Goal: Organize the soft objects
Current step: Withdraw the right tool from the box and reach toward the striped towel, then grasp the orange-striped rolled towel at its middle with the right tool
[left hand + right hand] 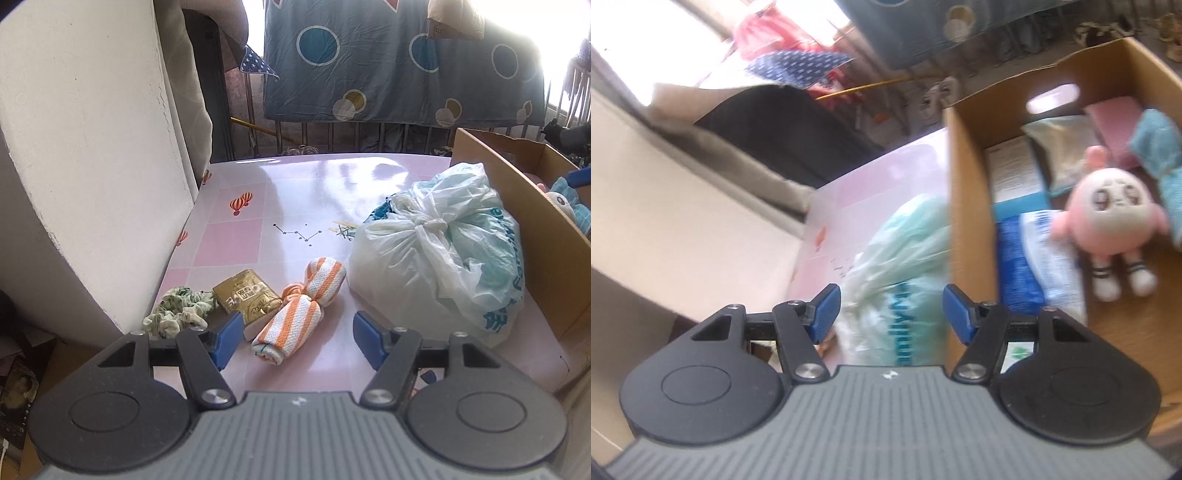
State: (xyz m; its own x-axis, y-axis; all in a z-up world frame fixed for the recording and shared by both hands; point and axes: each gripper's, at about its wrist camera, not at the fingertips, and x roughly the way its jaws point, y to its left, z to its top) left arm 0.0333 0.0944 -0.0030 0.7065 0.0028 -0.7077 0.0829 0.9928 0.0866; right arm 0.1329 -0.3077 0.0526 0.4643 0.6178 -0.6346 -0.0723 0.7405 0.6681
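Both tongs open, empty. My left tongs (pixel 297 338) line up on the striped towel roll (pixel 295 308); next: close, carry to cardboard box (pixel 971 184).

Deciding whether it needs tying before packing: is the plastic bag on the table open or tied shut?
Tied shut. The plastic bag has its handles knotted together on top, and it bulges with contents, resting on the table beside the cardboard box.
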